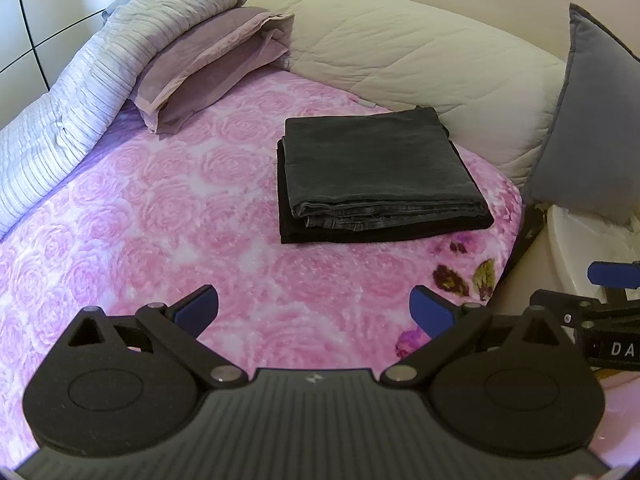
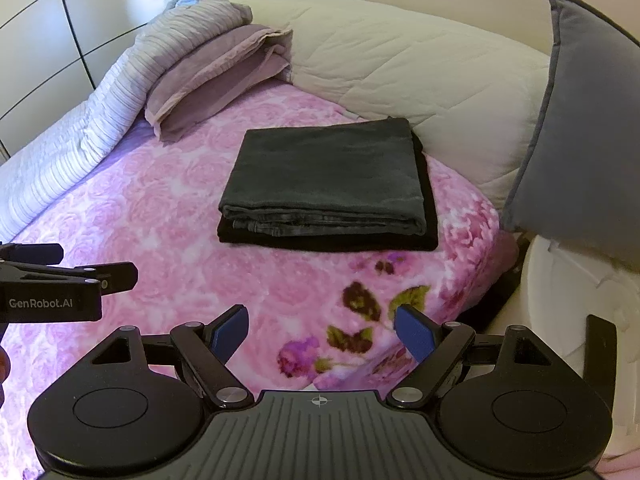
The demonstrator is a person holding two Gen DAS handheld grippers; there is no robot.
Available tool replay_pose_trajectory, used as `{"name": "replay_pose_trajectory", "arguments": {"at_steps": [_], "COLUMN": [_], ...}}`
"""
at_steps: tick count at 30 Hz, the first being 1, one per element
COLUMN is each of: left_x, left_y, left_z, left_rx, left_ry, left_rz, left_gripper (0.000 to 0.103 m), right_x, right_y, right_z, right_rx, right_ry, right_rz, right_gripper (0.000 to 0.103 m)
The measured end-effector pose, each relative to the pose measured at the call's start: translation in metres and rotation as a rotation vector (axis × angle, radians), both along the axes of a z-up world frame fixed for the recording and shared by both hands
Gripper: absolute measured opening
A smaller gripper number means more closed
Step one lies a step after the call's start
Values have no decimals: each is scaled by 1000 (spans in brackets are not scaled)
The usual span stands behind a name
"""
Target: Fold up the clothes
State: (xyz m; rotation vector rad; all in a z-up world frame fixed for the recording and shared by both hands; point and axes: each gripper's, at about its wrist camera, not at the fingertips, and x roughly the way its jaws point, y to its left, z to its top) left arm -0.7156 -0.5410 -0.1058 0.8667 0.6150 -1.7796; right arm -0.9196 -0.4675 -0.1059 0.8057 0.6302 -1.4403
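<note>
A folded dark grey pair of jeans (image 1: 372, 164) lies on top of a folded black garment (image 1: 384, 230), stacked on the pink rose-patterned blanket (image 1: 168, 208). The stack also shows in the right wrist view (image 2: 328, 176). My left gripper (image 1: 314, 312) is open and empty, held above the blanket in front of the stack. My right gripper (image 2: 320, 334) is open and empty, also short of the stack. The left gripper shows from the side at the left edge of the right wrist view (image 2: 96, 276).
A cream quilted duvet (image 1: 420, 60) lies behind the stack. A mauve pillow (image 1: 208, 64) and a striped lilac quilt (image 1: 80, 92) lie at the back left. A grey cushion (image 2: 588, 128) stands at the right over a white object (image 2: 568, 292). Wardrobe doors (image 2: 60, 20) line the left.
</note>
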Motion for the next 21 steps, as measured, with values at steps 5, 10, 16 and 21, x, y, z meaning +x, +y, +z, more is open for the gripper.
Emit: {"name": "replay_pose_trajectory", "arguments": {"at_steps": [5,10,16,21], "left_x": [0,0,1,1], "left_y": [-1,-2,-4,-2], "left_z": [-2,-3,-4,-1], "left_rx": [5,8,13,-13], "left_ry": [3,6,12,35], "left_rz": [14,17,21,4], "left_gripper": [101,101,101,101], "right_x": [1,-1,0,2], "right_y": [-4,-8,-11,-12], "right_z": [1,1,2,2], "right_rx": [-1,1,3,3], "right_ry": [3,6,10,11], "right_rz": [13,13,18,19], "right_gripper": [84,84,84,84]}}
